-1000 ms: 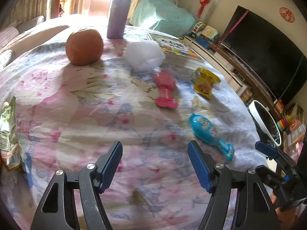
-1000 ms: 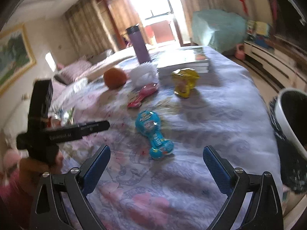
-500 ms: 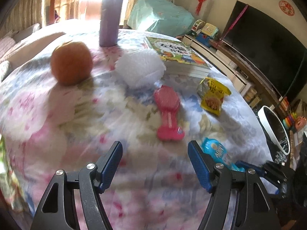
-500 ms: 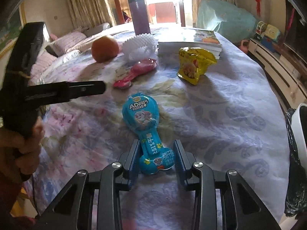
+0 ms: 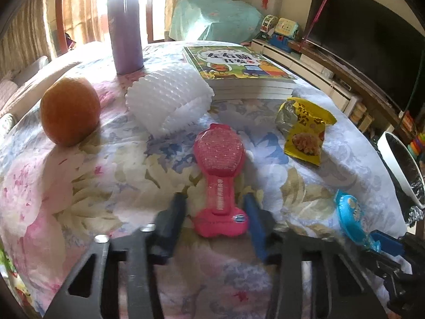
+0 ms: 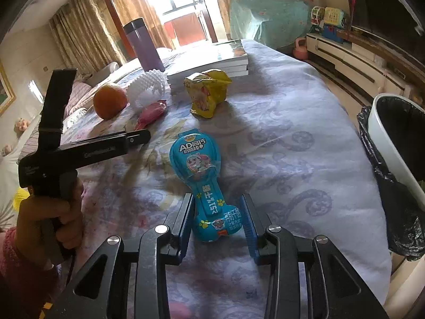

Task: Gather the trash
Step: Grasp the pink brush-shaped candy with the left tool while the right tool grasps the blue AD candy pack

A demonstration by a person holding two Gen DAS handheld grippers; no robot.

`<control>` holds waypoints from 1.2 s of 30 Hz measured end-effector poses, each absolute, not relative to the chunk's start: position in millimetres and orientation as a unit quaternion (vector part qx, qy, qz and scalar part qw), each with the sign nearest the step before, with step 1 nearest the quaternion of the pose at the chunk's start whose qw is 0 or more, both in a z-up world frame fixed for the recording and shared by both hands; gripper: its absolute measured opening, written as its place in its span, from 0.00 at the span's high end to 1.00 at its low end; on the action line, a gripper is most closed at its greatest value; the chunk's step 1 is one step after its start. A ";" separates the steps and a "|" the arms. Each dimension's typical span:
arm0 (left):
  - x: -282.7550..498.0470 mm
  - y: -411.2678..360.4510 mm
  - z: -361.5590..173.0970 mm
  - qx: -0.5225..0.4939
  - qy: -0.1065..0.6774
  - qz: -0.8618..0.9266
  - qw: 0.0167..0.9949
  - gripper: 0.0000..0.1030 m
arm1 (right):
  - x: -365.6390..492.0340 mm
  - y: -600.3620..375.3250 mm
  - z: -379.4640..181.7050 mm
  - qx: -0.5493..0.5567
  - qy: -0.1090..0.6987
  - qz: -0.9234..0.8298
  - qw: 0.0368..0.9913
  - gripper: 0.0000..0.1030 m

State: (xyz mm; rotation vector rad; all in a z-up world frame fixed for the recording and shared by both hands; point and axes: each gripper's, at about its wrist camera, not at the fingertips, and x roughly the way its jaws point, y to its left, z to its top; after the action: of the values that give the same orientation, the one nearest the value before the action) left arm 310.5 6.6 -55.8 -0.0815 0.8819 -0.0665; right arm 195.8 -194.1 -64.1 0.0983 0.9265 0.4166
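- Blue pads of your right gripper (image 6: 218, 222) sit at 6 o'clock in the right wrist view, closed against both sides of the bone-shaped base of the blue candy pack (image 6: 198, 170); the pack lies flat on the floral bedspread (image 6: 292, 138), its round head toward 12.
- Pink candy pack (image 5: 219, 175) lies between the fingers of your left gripper (image 5: 215, 222) in the left wrist view. Its jaws have just been closing and are blurred, so you cannot tell whether the pads already press on the pack's base.
- Your left hand (image 6: 50, 220) grips its handle at 8 o'clock in the right wrist view.
- At 3 o'clock, beside the bed's edge, stands the white bin (image 6: 390, 143) with a black liner.
- Farther up, at about 12 o'clock, the yellow snack wrapper (image 6: 208, 91) sits crumpled near the middle of the bed.
- At 10 to 11 o'clock lie the orange (image 6: 109, 100) and the white foam net (image 6: 147, 90), close together.
- Behind them are the stack of books (image 6: 212, 61) and the upright purple flask (image 6: 143, 45).
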 end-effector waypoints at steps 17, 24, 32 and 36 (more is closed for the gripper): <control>232.0 27.8 -51.1 -0.091 0.434 -0.073 0.893 0.63 | 193.4 -183.3 -57.7 0.000 0.439 0.232 0.868 0.39; 233.7 17.1 -47.5 -0.075 0.426 -0.068 0.899 0.47 | 199.8 -167.3 -55.1 -0.047 0.429 0.243 0.869 0.40; 250.7 7.1 -57.8 -0.052 0.425 -0.058 0.902 0.50 | 207.8 -154.7 -66.0 -0.078 0.439 0.219 0.868 0.64; 248.4 1.2 -57.9 -0.037 0.425 -0.061 0.902 0.70 | 206.1 -158.7 -65.9 -0.062 0.437 0.211 0.872 0.80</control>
State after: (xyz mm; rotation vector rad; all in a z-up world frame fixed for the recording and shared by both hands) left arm 248.4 1.2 -58.0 -0.0768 0.8795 -0.1267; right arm 206.1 -158.7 -65.9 -0.1301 0.9144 0.4419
